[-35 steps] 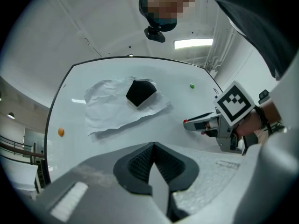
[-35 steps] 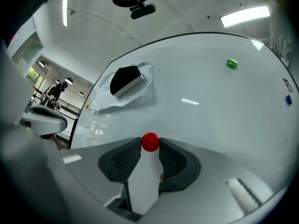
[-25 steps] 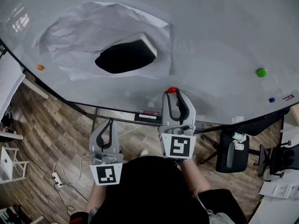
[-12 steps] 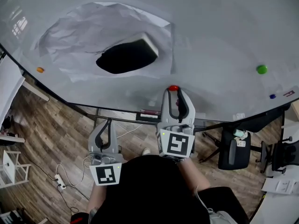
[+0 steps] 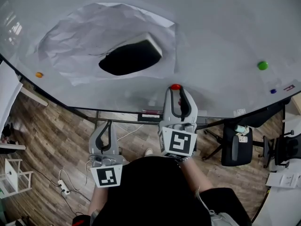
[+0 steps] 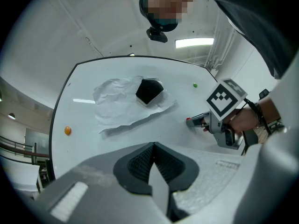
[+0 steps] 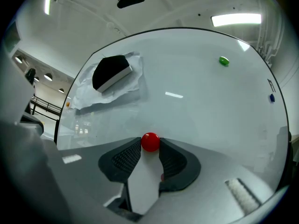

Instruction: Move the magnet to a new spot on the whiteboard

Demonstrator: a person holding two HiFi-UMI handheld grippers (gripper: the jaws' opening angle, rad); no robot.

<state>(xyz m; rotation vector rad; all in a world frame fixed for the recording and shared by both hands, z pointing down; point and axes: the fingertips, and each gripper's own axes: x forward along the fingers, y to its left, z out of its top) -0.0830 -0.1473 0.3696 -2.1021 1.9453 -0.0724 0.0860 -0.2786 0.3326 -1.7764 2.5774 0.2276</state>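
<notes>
Head view: the right tool [image 5: 175, 90] reaches level to the whiteboard [image 5: 221, 27], its jaws closed on the red magnet [image 5: 175, 86] at their very tips, low on the board near its bottom edge. Gripping at the tips likely lets the pads take the small dome by its sides without scraping the board. The left tool [image 5: 108, 124] hangs back, below and to the left of the right tool and short of the board, apparently kept clear of the work. Up and left of the right tool, a black eraser [image 5: 131, 56] sits on a crumpled sheet of paper [image 5: 80, 36]; a green magnet [image 5: 263, 65] lies well to its right, and an orange magnet [image 5: 39, 74] far to its left.

Left gripper view: this tool's jaws are closed together with nothing between them. Ahead and to its right, the other tool meets the board with the red dot at its tip.

Right gripper view: the magnet is a small, glossy, round red button, pinched between the two ribbed dark pads and seemingly touching the white surface. Open board stretches ahead of the tool on every side, offering plenty of new spots.
</notes>
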